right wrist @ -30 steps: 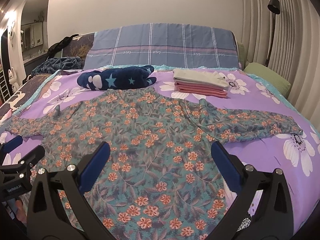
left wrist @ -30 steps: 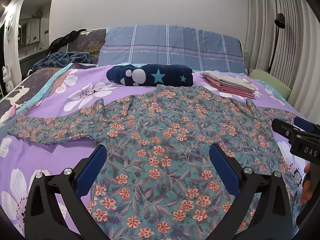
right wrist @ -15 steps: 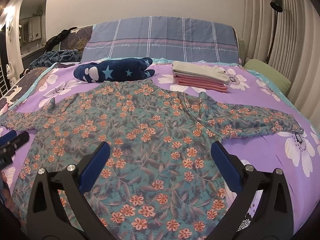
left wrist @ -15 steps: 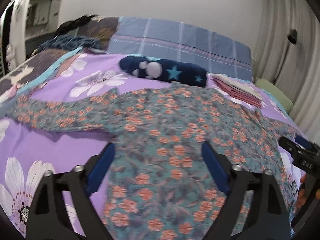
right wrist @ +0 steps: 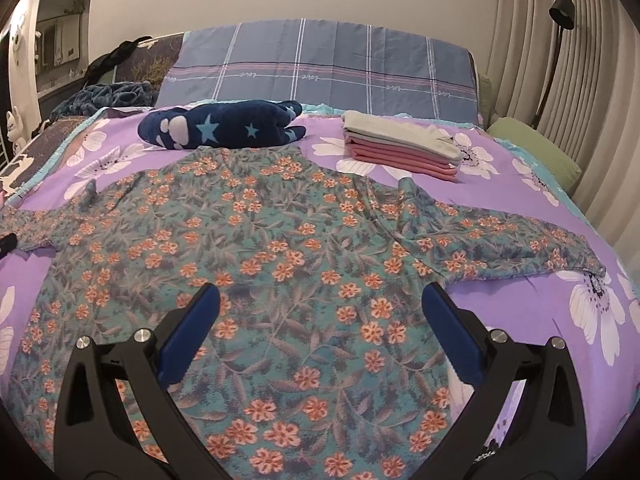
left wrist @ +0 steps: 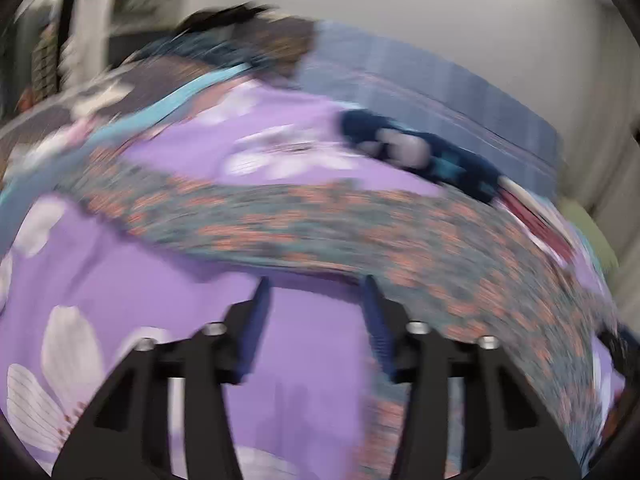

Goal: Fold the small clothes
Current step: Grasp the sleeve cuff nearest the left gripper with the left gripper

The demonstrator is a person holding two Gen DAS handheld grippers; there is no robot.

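A teal long-sleeved top with orange flowers [right wrist: 280, 264] lies spread flat on the purple flowered bedspread [right wrist: 520, 312], both sleeves out to the sides. My right gripper [right wrist: 318, 300] hovers open over the top's lower body, nothing between its fingers. The left wrist view is blurred: my left gripper [left wrist: 316, 284] is over bare bedspread [left wrist: 120, 280] just below the top's left sleeve [left wrist: 248, 220], its jaws closing with nothing between them. The left gripper's black tip [right wrist: 7, 243] shows at the left edge of the right wrist view, by that sleeve.
A rolled navy blanket with stars [right wrist: 224, 126] and a stack of folded pink and pale clothes [right wrist: 400, 148] lie beyond the top. A blue plaid pillow [right wrist: 320, 68] stands at the headboard. A green cushion [right wrist: 536, 152] and curtains sit at right.
My left gripper has swung left off the top's body to the sleeve's edge, rolled, and its jaws have narrowed. The right gripper has barely moved and stays open.
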